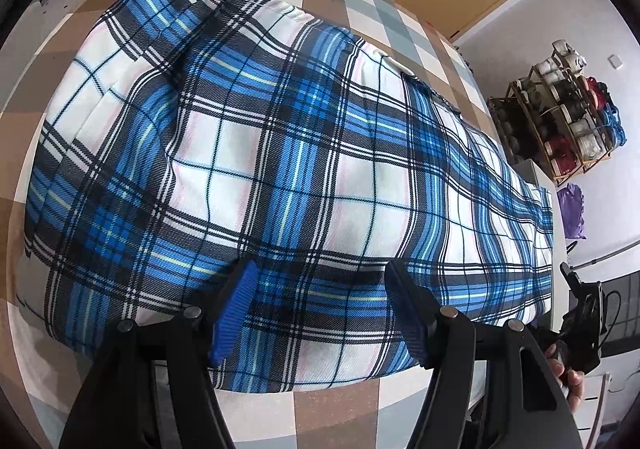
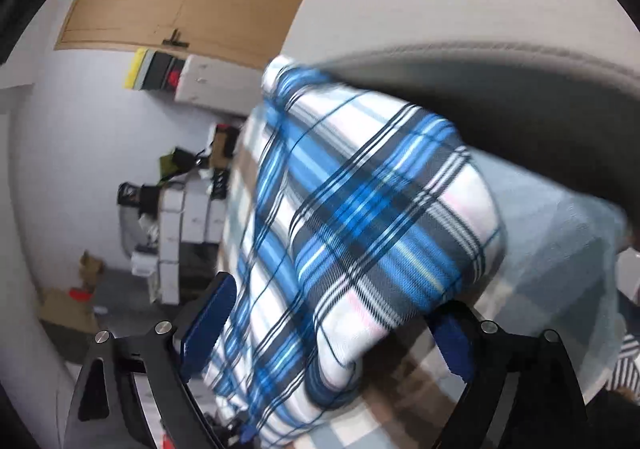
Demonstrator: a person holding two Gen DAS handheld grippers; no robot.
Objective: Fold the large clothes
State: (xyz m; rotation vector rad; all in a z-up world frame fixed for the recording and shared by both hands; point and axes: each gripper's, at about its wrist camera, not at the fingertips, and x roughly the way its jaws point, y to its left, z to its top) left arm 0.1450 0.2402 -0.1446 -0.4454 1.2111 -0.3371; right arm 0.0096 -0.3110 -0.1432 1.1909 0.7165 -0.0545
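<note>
On checkered counter (image 1: 360,1), blue-white plaid garment (image 1: 280,153) lies spread flat, running from 10 o'clock to 3 o'clock in left wrist view. Left tool (image 1: 320,309) at 6 o'clock over near hem, jaws partway apart, pads not pinching cloth. Right tool (image 2: 332,325) jaws wide, folded plaid corner between pads, ungripped. Rack of spools (image 1: 568,117) at 3 o'clock.
</note>
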